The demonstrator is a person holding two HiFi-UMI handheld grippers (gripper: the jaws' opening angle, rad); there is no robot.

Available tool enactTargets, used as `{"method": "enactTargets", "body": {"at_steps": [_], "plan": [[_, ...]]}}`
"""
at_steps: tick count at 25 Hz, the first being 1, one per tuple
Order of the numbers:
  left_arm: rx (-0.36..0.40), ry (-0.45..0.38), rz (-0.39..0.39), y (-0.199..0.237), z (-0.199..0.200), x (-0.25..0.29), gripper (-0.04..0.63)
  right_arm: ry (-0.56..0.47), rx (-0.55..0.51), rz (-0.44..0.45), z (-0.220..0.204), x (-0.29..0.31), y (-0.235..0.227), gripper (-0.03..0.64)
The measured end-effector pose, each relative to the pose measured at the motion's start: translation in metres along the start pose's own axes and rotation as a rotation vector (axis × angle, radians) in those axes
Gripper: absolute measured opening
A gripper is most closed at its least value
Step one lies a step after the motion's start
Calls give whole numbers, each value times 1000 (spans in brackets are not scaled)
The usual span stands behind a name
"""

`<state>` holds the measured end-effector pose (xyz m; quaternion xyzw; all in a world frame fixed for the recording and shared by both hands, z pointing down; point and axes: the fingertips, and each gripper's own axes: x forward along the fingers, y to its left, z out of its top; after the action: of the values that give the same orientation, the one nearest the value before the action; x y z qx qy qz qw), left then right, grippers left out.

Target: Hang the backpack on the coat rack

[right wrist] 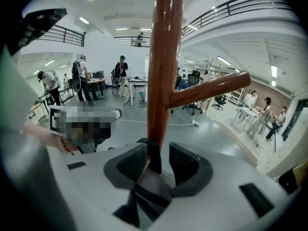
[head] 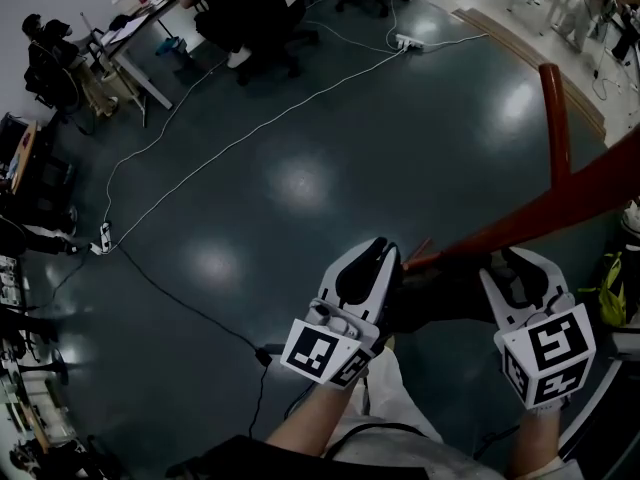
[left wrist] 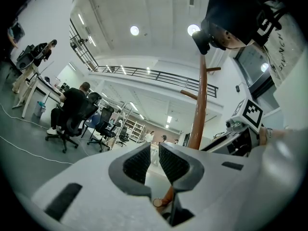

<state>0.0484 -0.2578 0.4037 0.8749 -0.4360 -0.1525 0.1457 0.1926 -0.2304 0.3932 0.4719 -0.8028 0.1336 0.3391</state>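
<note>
The red-brown coat rack (head: 555, 203) slants in from the right of the head view, and its pole (right wrist: 163, 71) with a side peg (right wrist: 211, 90) fills the right gripper view. The dark backpack (head: 440, 293) hangs between my two grippers, against the rack. My right gripper (right wrist: 158, 150) stands open, and a black backpack strap (right wrist: 154, 160) runs loose between its pads up to the pole. My left gripper (left wrist: 154, 150) is shut with nothing in it. It points nearly level past the pole (left wrist: 199, 105). In the head view, the left gripper (head: 385, 248) sits left of the backpack and the right gripper (head: 505, 260) sits to its right.
A white cable (head: 230, 148) and a black cable (head: 190, 308) cross the dark floor, which also holds a power strip (head: 408, 41). A person on an office chair (head: 245, 18) and desks (head: 130, 48) stand at the far side. A yellow-green item (head: 610, 288) lies at the right edge.
</note>
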Motion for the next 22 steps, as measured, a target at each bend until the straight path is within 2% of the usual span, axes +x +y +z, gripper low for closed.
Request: {"method": "enactTargets", "body": {"at_steps": [9, 13, 16, 22], "plan": [[-1, -6, 5, -7, -4, -2, 61, 58, -26, 81, -6, -2, 0, 115], [-4, -7, 5, -7, -3, -3, 61, -66, 47, 201, 26, -22, 9, 121], [-6, -8, 5, -8, 0, -3, 61, -54, -40, 158, 30, -29, 6, 127], [-20, -5, -16, -18, 3, -2, 61, -67, -16, 171, 26, -34, 16, 127]]}}
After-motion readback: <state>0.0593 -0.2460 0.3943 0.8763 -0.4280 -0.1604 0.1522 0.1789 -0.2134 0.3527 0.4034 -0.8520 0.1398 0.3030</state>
